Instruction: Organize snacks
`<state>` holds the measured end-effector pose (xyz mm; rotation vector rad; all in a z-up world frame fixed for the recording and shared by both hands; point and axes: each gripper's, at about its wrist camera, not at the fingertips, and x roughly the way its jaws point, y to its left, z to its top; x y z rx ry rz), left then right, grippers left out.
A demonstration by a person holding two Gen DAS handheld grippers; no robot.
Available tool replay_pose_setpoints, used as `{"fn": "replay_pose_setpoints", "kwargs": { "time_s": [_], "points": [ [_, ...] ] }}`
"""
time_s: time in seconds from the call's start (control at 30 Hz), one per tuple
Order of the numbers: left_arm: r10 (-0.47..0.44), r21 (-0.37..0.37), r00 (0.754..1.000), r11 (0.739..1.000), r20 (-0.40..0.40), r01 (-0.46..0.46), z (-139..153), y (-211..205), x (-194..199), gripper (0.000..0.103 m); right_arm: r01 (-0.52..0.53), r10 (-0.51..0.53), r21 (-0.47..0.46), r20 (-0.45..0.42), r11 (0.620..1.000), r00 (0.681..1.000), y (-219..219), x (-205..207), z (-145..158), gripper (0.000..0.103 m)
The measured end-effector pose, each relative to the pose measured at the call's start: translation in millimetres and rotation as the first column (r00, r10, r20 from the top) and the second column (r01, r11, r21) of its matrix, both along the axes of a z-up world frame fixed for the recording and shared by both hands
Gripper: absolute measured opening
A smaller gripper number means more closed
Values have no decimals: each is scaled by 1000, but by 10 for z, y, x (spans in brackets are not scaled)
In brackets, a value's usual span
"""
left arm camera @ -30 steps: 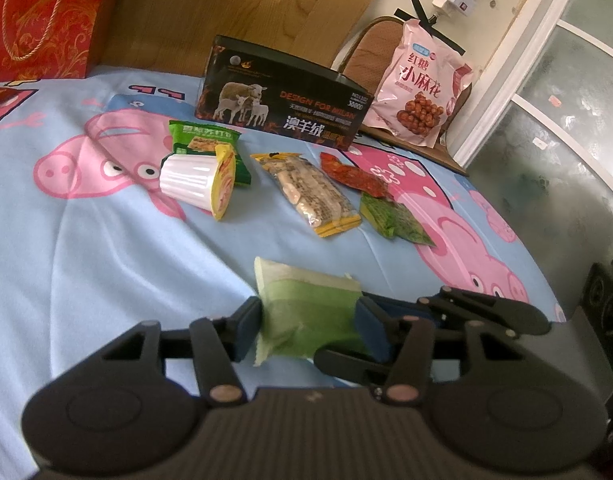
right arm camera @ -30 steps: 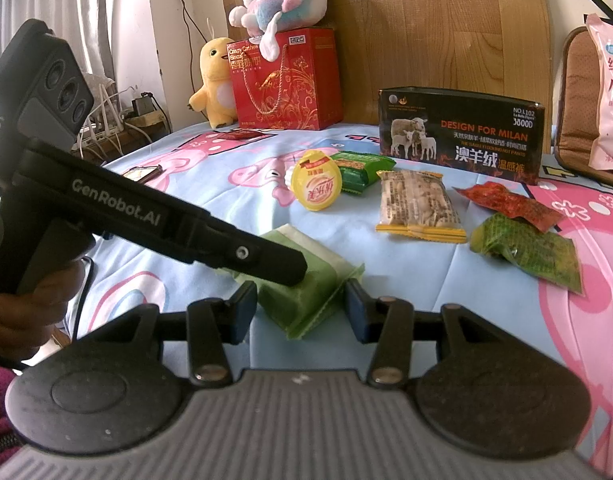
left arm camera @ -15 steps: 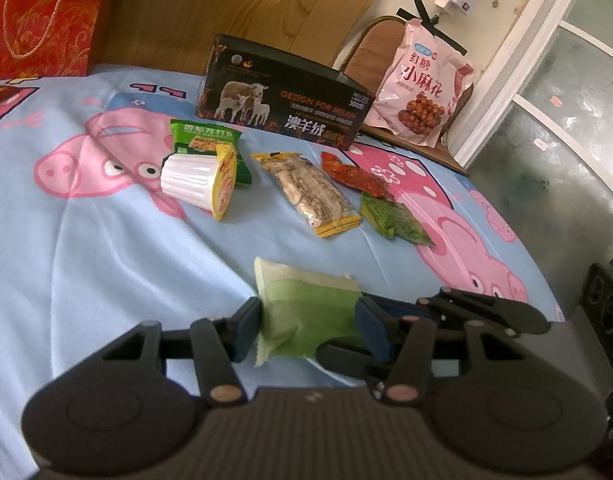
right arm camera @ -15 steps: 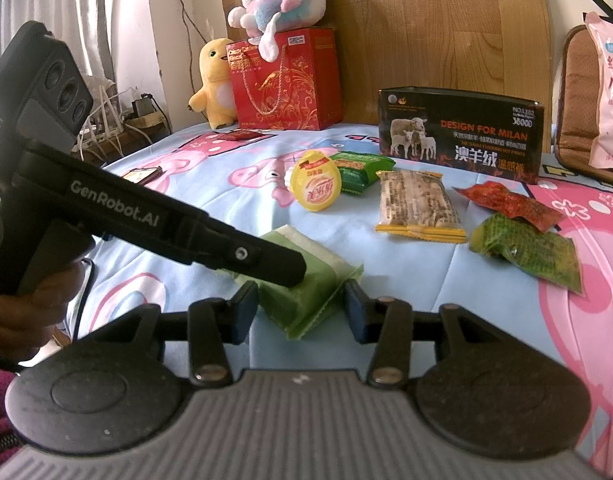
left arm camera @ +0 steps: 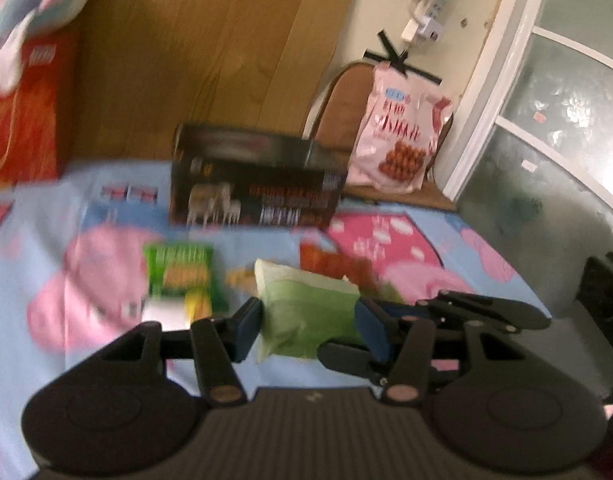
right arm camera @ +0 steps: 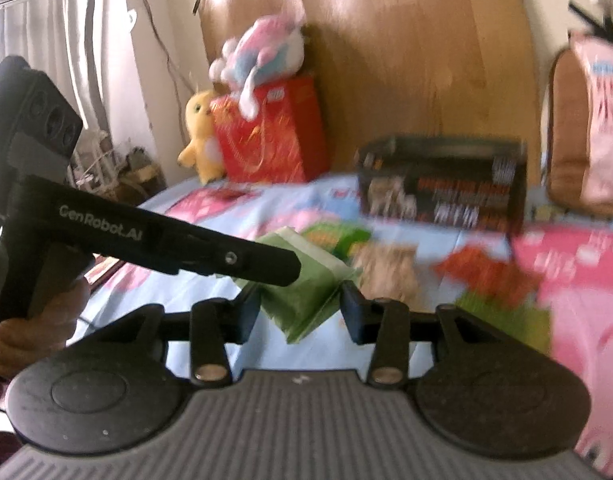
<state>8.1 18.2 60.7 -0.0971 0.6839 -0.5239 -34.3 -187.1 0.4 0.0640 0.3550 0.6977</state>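
Pig-print bed sheet [left arm camera: 46,240] blurring, carrying scattered snacks. Left gripper [left arm camera: 310,322] and right gripper [right arm camera: 300,308] both clamping pale green packet [left arm camera: 306,312], lifting it off sheet.

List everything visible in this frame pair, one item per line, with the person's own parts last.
Pale green packet: 1, green, between both grippers' fingers
Black box: 1, black, back of bedsheet
Bedsheet: 1, blue with pink pigs
Green snack pack: 1, green-yellow, mid sheet
Red snack pack: 1, red, right of centre
Pink snack bag: 1, pink, on chair
Red gift bag: 1, red, by headboard
Yellow plush: 1, beside gift bag
Pastel plush: 1, atop gift bag
Left hand-held gripper: black
Right hand-held gripper: black
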Motion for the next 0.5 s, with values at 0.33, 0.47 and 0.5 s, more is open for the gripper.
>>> {"fn": "replay_pose_setpoints", "kwargs": {
  "time_s": [0.33,0.47,0.5],
  "points": [
    [42,-5,997,999,70,-42,369,-308,1126,53,103,-101,-20,103,994,990,-13,989,376,47],
    [75,0,996,997,50,-75,303,-321,1569,53,117,-115,-21,76,993,991,41,1481,385,46],
    [82,-2,996,997,36,-82,269,-323,1668,53,122,-119,-28,74,992,990,64,1573,371,46]
  ]
}}
